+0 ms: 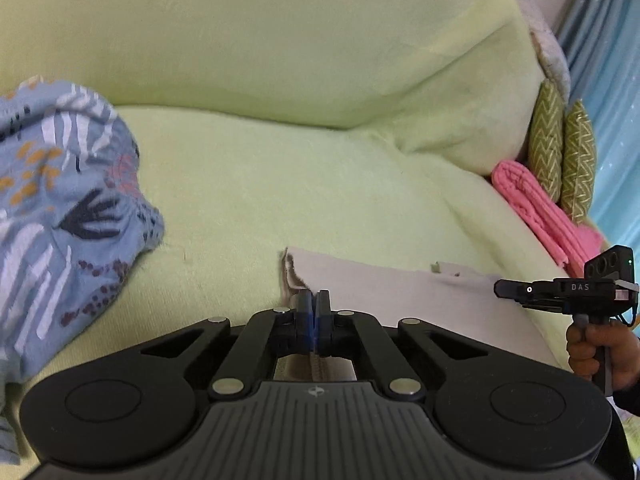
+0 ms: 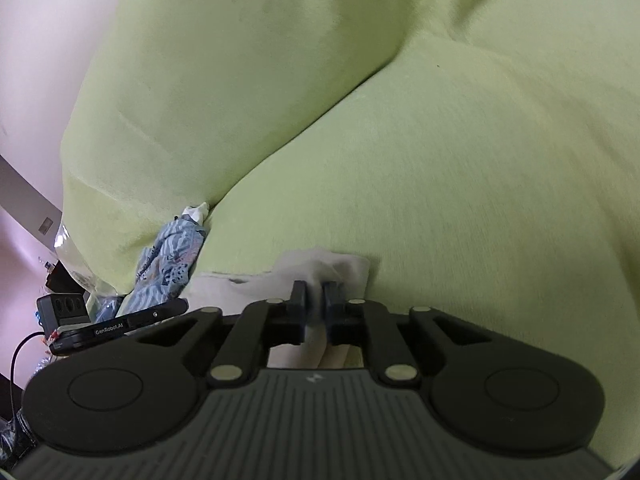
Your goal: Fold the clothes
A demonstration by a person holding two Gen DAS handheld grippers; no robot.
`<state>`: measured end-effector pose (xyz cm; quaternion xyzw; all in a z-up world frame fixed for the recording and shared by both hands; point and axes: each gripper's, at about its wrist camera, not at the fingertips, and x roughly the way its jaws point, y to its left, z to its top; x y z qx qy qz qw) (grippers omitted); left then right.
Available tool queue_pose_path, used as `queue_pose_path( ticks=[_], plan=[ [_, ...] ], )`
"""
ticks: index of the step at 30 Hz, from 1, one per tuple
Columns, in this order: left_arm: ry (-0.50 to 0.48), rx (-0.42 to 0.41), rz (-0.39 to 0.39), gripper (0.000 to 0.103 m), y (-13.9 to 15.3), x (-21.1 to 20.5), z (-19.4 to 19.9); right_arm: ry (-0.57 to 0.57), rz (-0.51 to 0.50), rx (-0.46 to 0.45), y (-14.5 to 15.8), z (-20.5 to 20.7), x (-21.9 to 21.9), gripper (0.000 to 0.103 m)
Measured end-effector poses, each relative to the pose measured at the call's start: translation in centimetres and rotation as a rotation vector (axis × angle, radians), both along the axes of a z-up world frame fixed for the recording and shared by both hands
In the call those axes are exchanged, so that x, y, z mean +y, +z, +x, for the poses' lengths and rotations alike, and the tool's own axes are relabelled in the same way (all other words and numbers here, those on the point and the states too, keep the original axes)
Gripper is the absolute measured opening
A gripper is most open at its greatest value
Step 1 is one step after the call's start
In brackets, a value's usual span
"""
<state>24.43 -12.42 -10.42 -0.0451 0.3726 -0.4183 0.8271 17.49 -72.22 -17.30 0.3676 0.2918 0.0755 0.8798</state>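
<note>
A pale green sofa (image 1: 280, 184) fills both views, its seat serving as the folding surface, with a blue curtain at the far right edge of the left wrist view. On the seat lies a beige garment (image 1: 384, 284), spread fairly flat between the two tools. The left gripper (image 1: 313, 312) has its jaws closed on the garment's left corner, where the cloth bunches up just ahead of the pads; a strip of the same cloth shows beneath the fingers. The right gripper (image 2: 316, 308) pinches the opposite corner, with beige fabric visibly caught in the narrow gap between its jaws; in the left view it appears side-on at the right, held by a hand (image 1: 600, 354). A pink cloth (image 1: 536, 208) sits by the armrest beside two green patterned cushions (image 1: 564, 156) and looks already folded, so at least one item seems finished. A blue printed garment (image 1: 68, 208) lies heaped and unfolded at the left of the seat, so it likely remains to be done. For the beige piece, both corners are secured but no fold is visible yet; judging by this, the work on it is at an early stage, and the task as a whole is perhaps partway through.
</note>
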Motion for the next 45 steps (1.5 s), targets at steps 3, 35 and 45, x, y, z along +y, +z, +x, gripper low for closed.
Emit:
queue_pose_path(
  ticks=[3, 35, 45],
  plan=[
    [0.014, -0.048, -0.032, 0.000, 0.7, 0.2, -0.4, 0.011, -0.083, -0.066, 1.6, -0.7, 0.7, 0.006],
    [-0.422, -0.078, 0.142, 0.007, 0.7, -16.3, -4.6, 0.115, -0.279, -0.070, 1.1, -0.2, 2.5, 0.009],
    [-0.250, -0.048, 0.141, 0.004, -0.6, -14.8, -0.7, 0.152, -0.356, -0.122, 2.1, 0.1, 4.0, 0.011]
  ],
)
